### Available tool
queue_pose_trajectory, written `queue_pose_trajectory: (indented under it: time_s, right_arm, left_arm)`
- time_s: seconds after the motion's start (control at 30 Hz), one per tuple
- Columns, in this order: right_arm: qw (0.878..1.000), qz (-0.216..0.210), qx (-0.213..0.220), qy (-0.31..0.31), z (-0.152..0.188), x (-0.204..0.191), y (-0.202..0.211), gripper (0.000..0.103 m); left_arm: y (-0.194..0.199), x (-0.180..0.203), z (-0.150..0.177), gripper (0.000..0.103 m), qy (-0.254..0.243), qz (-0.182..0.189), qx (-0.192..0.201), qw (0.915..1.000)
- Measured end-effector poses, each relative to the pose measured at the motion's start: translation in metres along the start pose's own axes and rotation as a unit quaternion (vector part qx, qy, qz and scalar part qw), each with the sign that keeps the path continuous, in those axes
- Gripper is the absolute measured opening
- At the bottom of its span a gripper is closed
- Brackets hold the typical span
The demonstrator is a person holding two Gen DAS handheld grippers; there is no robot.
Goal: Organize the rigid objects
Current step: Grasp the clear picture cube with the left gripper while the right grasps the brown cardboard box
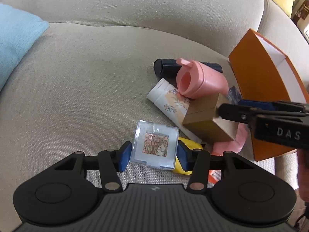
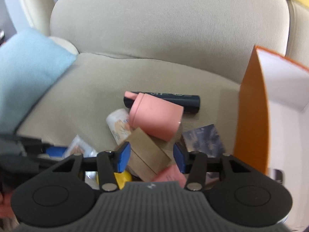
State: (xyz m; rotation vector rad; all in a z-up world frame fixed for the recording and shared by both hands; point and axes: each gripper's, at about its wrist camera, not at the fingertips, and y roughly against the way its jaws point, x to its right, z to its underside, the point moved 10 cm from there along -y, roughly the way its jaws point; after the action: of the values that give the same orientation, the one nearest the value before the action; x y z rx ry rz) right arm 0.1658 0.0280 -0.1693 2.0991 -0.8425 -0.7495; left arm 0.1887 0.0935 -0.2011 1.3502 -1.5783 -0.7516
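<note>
A heap of small objects lies on a beige sofa seat (image 1: 77, 89). My left gripper (image 1: 153, 155) is shut on a clear square case with a rabbit picture (image 1: 154, 147). My right gripper (image 2: 151, 157) is open, its pads on either side of a brown cardboard box (image 2: 148, 154), which also shows in the left wrist view (image 1: 204, 123); I cannot tell if they touch it. A pink cup (image 1: 199, 79) lies on its side on the heap, over a dark tube (image 1: 166, 67) and a floral white tube (image 1: 170, 102). An open orange box (image 1: 258, 85) stands to the right.
A light blue cushion (image 1: 17, 42) lies at the left of the sofa. A yellow object (image 1: 185, 154) and a pink packet (image 1: 231, 143) sit under the heap. A dark card (image 2: 204, 141) lies beside the orange box (image 2: 251, 116). The sofa back (image 1: 135, 2) rises behind.
</note>
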Motion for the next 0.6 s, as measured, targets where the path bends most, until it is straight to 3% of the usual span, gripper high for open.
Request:
queue_pose_trajectory:
  time_s: [0.1, 0.27, 0.43, 0.6]
  right_arm:
    - [1.0, -0.023, -0.006, -0.012, 0.0, -0.002, -0.002, 0.051]
    - [0.999, -0.026, -0.024, 0.029, 0.015, -0.02, -0.001, 0.051]
    - [0.997, -0.015, -0.016, 0.076, 0.023, -0.033, 0.003, 0.059]
    - [0.993, 0.011, -0.022, 0.115, 0.024, -0.038, -0.004, 0.061]
  left_arm:
    - [0.003, -0.001, -0.001, 0.057, 0.005, 0.0, 0.003, 1.0]
    - [0.006, 0.001, -0.004, 0.057, 0.011, 0.002, 0.006, 0.9999]
    - [0.01, -0.003, -0.002, 0.057, 0.019, -0.002, 0.006, 0.9998]
    - [0.015, -0.006, -0.003, 0.057, 0.028, -0.005, 0.011, 0.9995]
